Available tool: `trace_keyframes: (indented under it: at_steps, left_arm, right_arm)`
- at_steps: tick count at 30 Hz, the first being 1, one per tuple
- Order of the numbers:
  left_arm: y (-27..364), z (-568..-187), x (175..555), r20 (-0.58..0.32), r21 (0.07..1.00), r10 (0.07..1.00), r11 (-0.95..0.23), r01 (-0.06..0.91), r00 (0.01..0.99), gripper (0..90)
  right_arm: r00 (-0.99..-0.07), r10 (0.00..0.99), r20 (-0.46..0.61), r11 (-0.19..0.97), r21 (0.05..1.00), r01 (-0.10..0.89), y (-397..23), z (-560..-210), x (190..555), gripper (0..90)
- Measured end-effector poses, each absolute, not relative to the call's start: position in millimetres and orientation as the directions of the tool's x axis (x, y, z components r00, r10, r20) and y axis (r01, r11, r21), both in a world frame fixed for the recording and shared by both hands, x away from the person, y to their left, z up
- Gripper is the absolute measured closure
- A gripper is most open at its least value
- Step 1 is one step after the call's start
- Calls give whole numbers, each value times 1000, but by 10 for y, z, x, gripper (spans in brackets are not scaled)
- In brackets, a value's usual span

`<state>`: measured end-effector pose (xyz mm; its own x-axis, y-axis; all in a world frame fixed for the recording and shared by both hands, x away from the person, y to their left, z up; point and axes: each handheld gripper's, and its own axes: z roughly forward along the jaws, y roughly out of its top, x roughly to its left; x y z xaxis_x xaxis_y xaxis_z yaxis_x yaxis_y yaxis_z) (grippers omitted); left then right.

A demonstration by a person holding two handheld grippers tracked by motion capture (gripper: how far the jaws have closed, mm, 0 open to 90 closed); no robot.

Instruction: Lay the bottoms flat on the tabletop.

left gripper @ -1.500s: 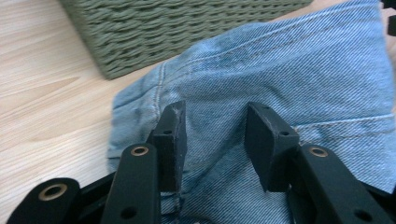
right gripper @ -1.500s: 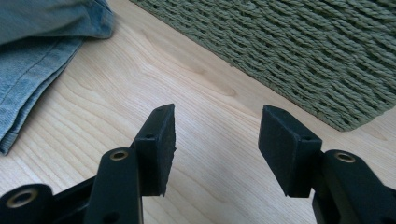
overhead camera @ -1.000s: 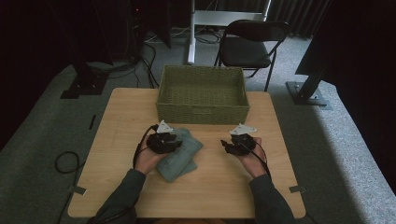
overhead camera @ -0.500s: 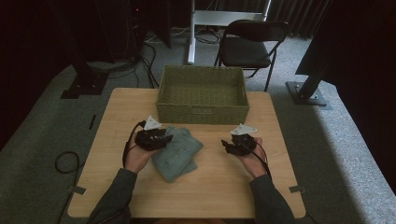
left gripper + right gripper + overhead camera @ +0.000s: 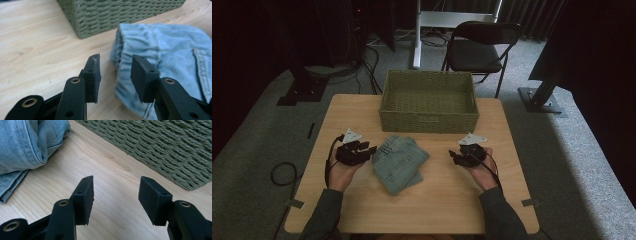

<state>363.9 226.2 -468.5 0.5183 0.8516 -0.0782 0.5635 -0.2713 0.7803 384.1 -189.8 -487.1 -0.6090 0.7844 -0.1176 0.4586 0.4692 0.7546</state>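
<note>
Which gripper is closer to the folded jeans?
Left. The left gripper sits right at the edge of the jeans, jaws open and empty. The right gripper waits apart on bare table, also open.

Wooden table: one, pale top.
Woven green basket: one, at the far side of the table.
Folded denim garments: one bundle, light blue; how many pieces are folded into it I can't tell.
Hand-held grippers: two, the left gripper and the right gripper.
Jaws per gripper: two, black.
Grey three-cornered plates: two, one atop each gripper.
Folding chairs: one, behind the table.
People: one, both forearms in view.
</note>
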Motion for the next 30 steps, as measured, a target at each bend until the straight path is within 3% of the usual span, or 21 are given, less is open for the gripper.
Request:
trace_keyframes:
  at_steps: [9,18,30]
  left_arm:
    - [2467,-4877,3548,-113,755,876,-230,614,468,656]
    - [2316,-5159,3498,-95,680,855,-319,660,510,701]
    - [2055,-4825,3430,-83,751,805,-337,568,587,714]
  right_arm:
    - [-606,787,-116,466,755,460,-1919,-4868,3836,462]
    - [-609,784,-121,470,756,455,-1895,-4866,3826,462]
    - [-608,784,-125,467,765,445,-1906,-4820,3792,462]
